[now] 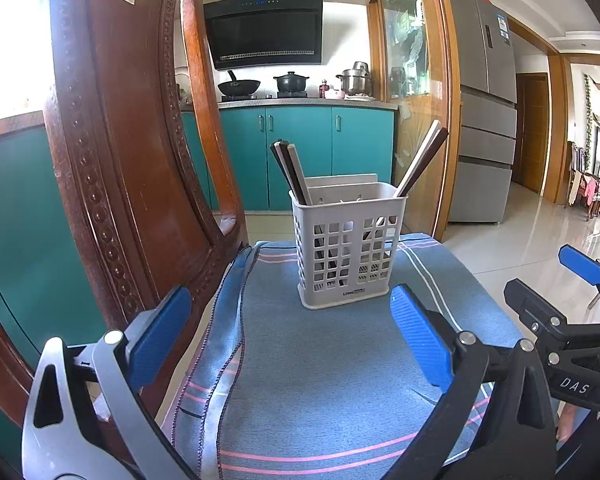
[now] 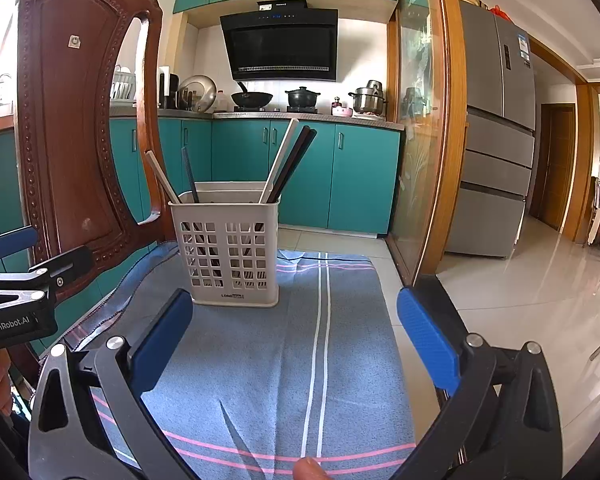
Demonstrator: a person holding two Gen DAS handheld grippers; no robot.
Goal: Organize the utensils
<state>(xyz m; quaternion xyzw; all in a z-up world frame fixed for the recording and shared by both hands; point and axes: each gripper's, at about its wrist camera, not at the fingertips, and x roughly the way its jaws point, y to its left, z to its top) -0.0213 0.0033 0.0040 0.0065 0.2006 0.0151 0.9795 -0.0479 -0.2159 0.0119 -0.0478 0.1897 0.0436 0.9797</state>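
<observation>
A white slotted utensil holder (image 1: 348,244) stands upright on a blue striped cloth (image 1: 324,380) over a chair seat; it also shows in the right wrist view (image 2: 226,250). Chopsticks lean out of both its compartments: dark and pale ones at the left (image 1: 290,172) and at the right (image 1: 422,160), also seen in the right wrist view (image 2: 288,160). My left gripper (image 1: 290,336) is open and empty, short of the holder. My right gripper (image 2: 294,340) is open and empty, in front of the holder and slightly to its right.
The carved wooden chair back (image 1: 112,152) rises close on the left. The cloth's front and right edges drop to a tiled floor (image 2: 520,288). Teal kitchen cabinets (image 2: 300,168), a glass door and a fridge (image 2: 496,140) stand behind.
</observation>
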